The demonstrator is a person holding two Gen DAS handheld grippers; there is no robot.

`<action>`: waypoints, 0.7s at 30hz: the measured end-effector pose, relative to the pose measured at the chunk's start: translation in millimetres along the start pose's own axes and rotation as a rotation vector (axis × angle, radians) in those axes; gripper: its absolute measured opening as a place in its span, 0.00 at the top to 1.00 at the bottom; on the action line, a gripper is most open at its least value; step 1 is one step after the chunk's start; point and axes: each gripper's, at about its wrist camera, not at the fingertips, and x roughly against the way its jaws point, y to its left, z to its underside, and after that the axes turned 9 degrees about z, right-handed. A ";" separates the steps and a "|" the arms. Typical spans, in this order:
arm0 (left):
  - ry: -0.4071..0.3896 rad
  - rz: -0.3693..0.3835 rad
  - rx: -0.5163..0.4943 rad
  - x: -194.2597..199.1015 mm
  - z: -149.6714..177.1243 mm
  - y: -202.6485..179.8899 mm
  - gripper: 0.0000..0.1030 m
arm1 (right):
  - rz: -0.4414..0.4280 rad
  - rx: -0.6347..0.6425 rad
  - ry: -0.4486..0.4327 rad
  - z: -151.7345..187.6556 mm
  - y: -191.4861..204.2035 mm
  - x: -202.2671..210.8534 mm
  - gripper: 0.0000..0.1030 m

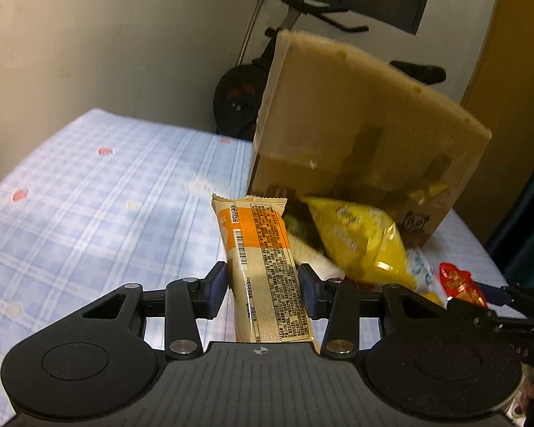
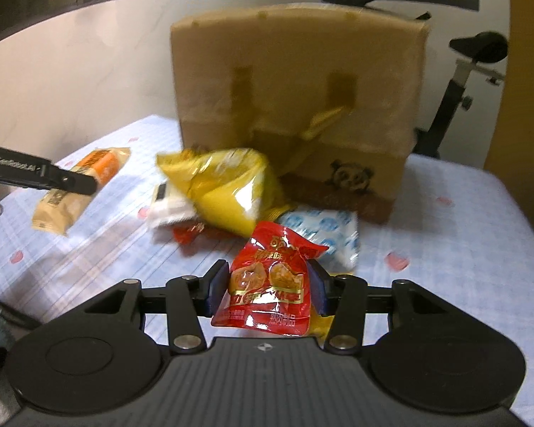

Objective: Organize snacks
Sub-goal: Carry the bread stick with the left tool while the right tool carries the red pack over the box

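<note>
My left gripper is shut on a long orange-and-cream snack bar, held above the blue checked cloth; the bar also shows in the right wrist view. My right gripper is shut on a red snack packet, seen in the left wrist view at the right. Between them lies a pile: a yellow chip bag, a white packet, a blue-and-white packet and another red packet. A brown paper bag stands behind the pile.
The blue checked cloth covers the surface, with open cloth left of the pile. An exercise bike stands behind the paper bag against a pale wall. A wooden panel is at the far right.
</note>
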 end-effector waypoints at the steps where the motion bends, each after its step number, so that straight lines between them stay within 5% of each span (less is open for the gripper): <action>1: -0.009 0.003 -0.001 1.8 -3.8 -1.1 0.56 | 0.008 -0.004 -0.014 -3.9 -3.5 1.9 0.52; 12: -0.147 0.086 -0.095 16.4 -79.4 -32.0 0.56 | 0.043 -0.005 -0.228 -84.2 -30.5 29.6 0.52; 21: -0.184 0.186 -0.170 -12.1 -145.4 -67.8 0.56 | 0.034 0.030 -0.355 -165.7 -45.3 19.8 0.52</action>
